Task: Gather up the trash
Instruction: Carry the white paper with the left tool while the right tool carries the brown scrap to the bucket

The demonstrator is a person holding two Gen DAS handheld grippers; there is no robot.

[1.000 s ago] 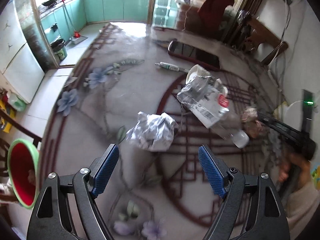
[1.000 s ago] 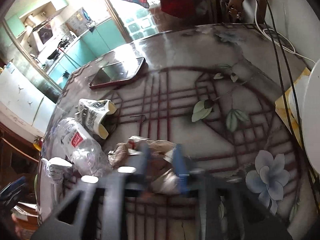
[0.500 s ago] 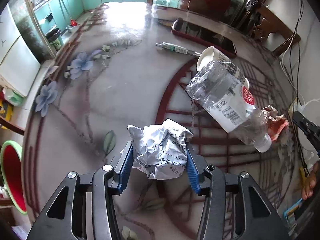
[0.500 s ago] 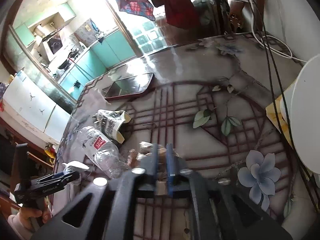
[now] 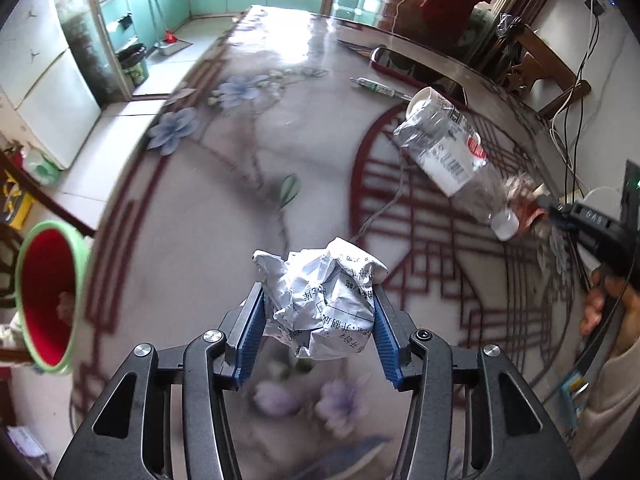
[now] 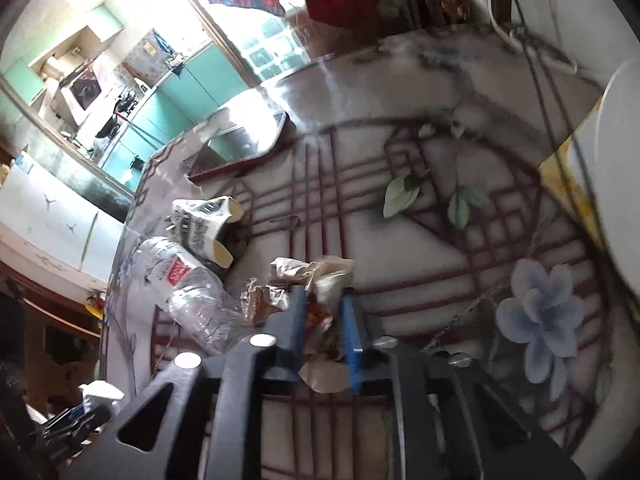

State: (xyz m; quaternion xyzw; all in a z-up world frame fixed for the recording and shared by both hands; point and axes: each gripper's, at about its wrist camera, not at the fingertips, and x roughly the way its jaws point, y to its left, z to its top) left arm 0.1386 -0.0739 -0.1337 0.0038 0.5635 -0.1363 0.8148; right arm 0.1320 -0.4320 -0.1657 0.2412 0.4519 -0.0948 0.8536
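Note:
A crumpled white paper ball point(image 5: 324, 280) with printed text hangs above the table between the blue pads of my left gripper point(image 5: 318, 296), which is shut on it. My right gripper point(image 6: 324, 298) is shut on a crumpled brown wrapper point(image 6: 316, 272) resting on the table. In the left wrist view that right gripper point(image 5: 554, 206) pinches the wrapper point(image 5: 528, 204) at the right edge, with a hand behind it. A crushed clear plastic bottle point(image 5: 448, 160) point(image 6: 188, 300) lies beside the wrapper. A squashed paper cup point(image 5: 428, 100) point(image 6: 204, 228) lies just beyond it.
A red bin with a green rim point(image 5: 44, 292) stands below the table's left edge. On the floral table point(image 5: 240, 200) lie a red-cased phone point(image 5: 416, 64) point(image 6: 240, 148) and a pen point(image 5: 376, 88). A white round object point(image 6: 616, 160) and cables sit at the right.
My left gripper went from open above the paper ball to shut on it, then carried it up and toward the left. The right gripper stayed at the brown wrapper and clamped it.

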